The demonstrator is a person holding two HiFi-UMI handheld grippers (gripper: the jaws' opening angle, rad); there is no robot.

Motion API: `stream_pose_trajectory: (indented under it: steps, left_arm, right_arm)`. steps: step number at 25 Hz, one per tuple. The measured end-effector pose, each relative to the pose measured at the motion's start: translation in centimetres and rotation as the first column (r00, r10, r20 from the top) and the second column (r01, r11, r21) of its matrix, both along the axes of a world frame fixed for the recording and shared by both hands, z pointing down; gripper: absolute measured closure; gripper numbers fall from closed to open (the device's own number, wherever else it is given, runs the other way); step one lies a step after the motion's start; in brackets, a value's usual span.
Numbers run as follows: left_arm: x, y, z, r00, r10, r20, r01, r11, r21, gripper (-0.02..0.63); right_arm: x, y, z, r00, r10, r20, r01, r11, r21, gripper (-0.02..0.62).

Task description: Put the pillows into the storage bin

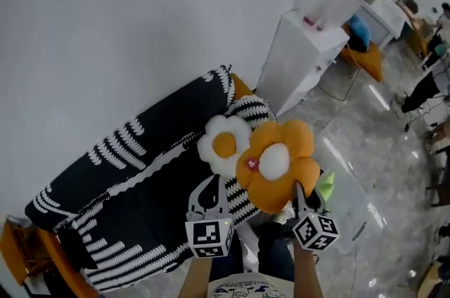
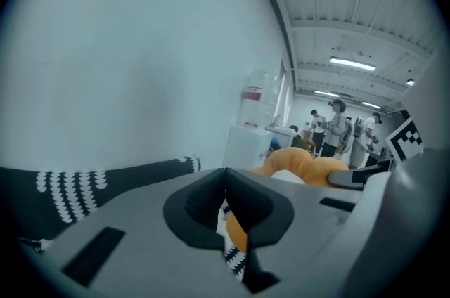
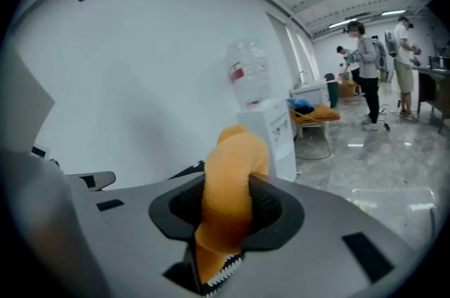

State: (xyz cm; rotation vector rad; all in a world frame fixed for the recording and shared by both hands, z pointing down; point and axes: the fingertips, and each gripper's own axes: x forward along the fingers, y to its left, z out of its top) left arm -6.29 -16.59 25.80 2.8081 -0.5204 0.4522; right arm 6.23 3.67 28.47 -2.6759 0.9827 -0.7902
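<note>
The right gripper [image 1: 299, 197] is being clamped on a petal of the orange flower pillow [image 1: 278, 162], while the left gripper [image 1: 211, 195] is being pinched shut on a thin edge of the white flower pillow [image 1: 223, 143]. Both pillows are being held aloft above the striped sofa [image 1: 133, 184], with what appears to be the clear storage bin [image 1: 355, 177] on the floor to the right. The left gripper's slight hold is being judged the risk: a swing could pull that pillow free short of the bin.

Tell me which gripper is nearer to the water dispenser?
Right. In the head view the right gripper, holding the orange pillow, is below the water dispenser; the left gripper is farther off, toward the sofa.
</note>
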Motion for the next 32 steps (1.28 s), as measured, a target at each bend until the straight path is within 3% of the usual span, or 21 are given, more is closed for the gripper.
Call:
stream_pose_trajectory:
  steps: [7,13,25,32]
  left_arm:
    - [9.2,11.0,-1.0,0.980,0.198,0.001,-0.198,0.980,0.004,0.592]
    - [16.8,21.7,-1.6,0.948,0.319,0.008,-0.319,0.948,0.023,0.592]
    - [30.2,42.9,1.3,0.885,0.460,0.075,-0.462,0.887,0.008,0.592]
    - [35.3,51.2,4.4,0.831,0.540,0.136,-0.544,0.839,-0.003,0.592]
  right_arm:
    - [4.9,14.9,-0.9,0.971,0.237,-0.016,-0.237,0.971,-0.017,0.454]
    - [9.6,27.3,-0.5,0.929,0.370,-0.007,-0.370,0.928,-0.036,0.454]
    - [18.5,47.5,4.7,0.892,0.448,0.052,-0.437,0.888,-0.142,0.453]
    - [20.6,56.0,9.2,0.857,0.506,0.100,-0.478,0.852,-0.212,0.451]
